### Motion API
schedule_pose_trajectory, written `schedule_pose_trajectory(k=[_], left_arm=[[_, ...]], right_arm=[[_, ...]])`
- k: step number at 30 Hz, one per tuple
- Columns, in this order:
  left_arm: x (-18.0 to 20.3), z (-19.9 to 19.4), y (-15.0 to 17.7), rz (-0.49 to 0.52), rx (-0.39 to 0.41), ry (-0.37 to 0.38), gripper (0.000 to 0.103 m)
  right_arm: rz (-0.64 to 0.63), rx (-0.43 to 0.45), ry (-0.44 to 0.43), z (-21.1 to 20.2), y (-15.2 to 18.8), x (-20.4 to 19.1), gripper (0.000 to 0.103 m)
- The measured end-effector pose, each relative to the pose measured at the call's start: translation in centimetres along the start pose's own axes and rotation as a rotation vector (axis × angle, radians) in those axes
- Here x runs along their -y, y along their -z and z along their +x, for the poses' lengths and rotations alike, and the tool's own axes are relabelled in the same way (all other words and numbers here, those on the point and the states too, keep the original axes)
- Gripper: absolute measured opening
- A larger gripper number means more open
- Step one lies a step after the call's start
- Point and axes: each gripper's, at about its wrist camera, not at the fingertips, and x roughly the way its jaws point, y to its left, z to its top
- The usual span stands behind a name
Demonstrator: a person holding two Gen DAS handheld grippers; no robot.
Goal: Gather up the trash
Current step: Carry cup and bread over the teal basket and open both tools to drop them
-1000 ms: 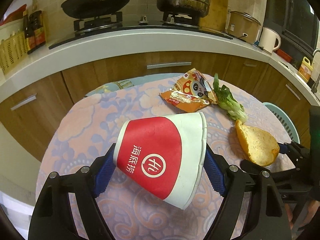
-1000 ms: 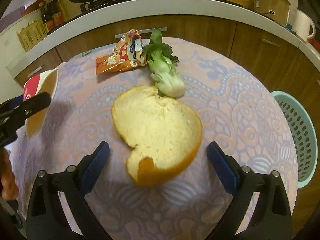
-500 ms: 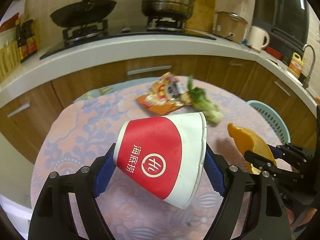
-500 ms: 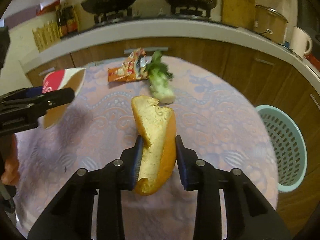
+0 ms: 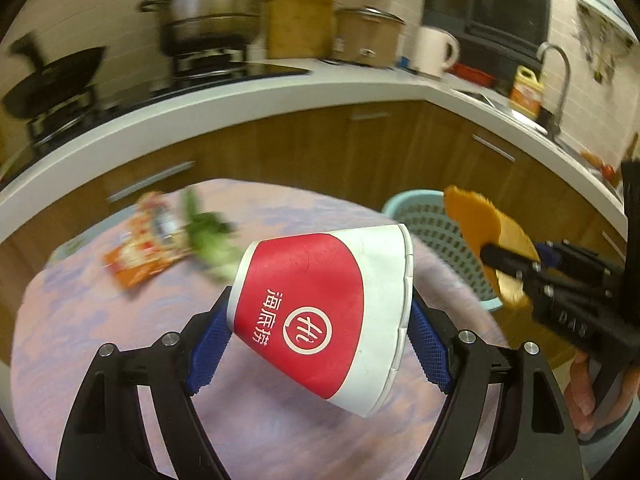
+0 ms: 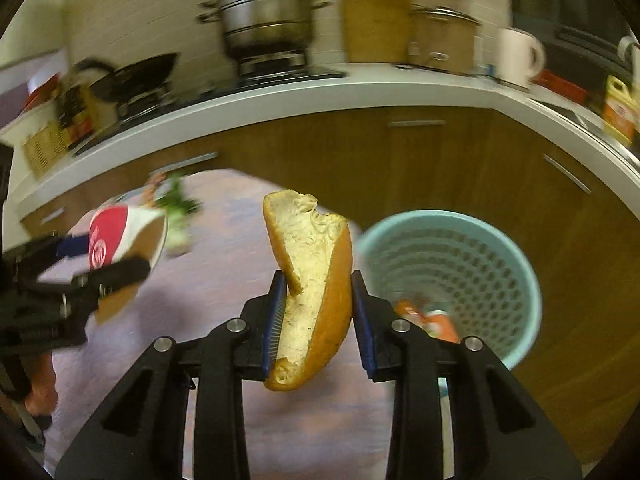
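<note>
Right wrist view: right gripper [image 6: 318,316] pinches citrus peel [image 6: 314,280] beside teal basket [image 6: 520,256], for dropping; left gripper [image 5: 320,332] clamps paper cup [image 5: 320,312].

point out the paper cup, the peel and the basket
paper cup [image 5: 316,312], left wrist view, red side wall
peel [image 6: 316,280], right wrist view, pale inner face
basket [image 6: 520,264], right wrist view, right rim

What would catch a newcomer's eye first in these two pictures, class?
The red-and-white paper cup, clamped on its side in the left gripper above the patterned tablecloth. Next, the folded orange peel standing upright in the right gripper, beside the pale blue basket.
</note>
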Motion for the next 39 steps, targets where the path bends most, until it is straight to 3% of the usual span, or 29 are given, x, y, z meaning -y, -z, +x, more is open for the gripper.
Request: schedule_pose_trajectory(k=[8,15,18,22,33,39], left_arm=[[7.7,6.4,-3.2,0.068,-0.058,0.053,0.077],[11.6,11.3,-4.5,0.097,-0.105,0.085,0.077],[12.3,12.9,-4.7,0.090,-0.122,0.093,0.078],[12.1,14.4,-4.7,0.052,-0.143,0.118,0.078],[12.0,15.5,-4.4,0.026,-0.177,0.114,0.086],[10.8,15.9,-4.7,-0.053,-0.184,0.171,0.087]], right_arm=[[0.137,-0.021,0.088,1.8,-0.2,9.0,0.029],[0.223,-0.049,0.088,4.4,0.2,13.9,0.029],[0.266,-0.080,0.087,5.6,0.4,15.6,0.036],[0.313,-0.106,0.087,7.0,0.6,17.0,0.054],[0.337,-0.116,0.088,6.7,1.5,17.5,0.054],[0.361,-0.090,0.108,4.9,1.7,18.3,0.054]])
